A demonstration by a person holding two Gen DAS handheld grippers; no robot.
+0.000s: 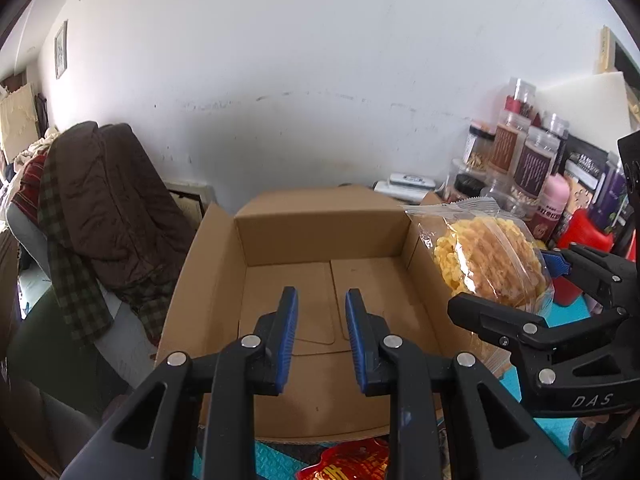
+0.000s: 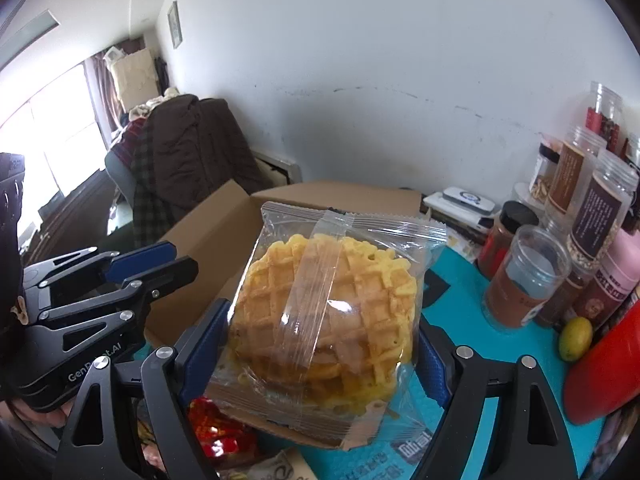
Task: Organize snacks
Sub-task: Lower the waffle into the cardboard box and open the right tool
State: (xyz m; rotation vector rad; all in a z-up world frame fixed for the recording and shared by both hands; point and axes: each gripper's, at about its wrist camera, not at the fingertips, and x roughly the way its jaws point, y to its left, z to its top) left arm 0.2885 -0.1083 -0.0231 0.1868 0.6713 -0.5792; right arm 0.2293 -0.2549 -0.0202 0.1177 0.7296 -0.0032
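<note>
The waffle packet was a round, golden waffle with a grid pattern, sealed in clear plastic with a seam down the middle. Your right gripper was clenched on it, a blue pad on each side, holding it beside the cardboard box. Your left gripper was released, with nothing between its fingers, pointing into the box. Only the left view showed the bare box floor; only the right view showed the lemon near the jars.
</note>
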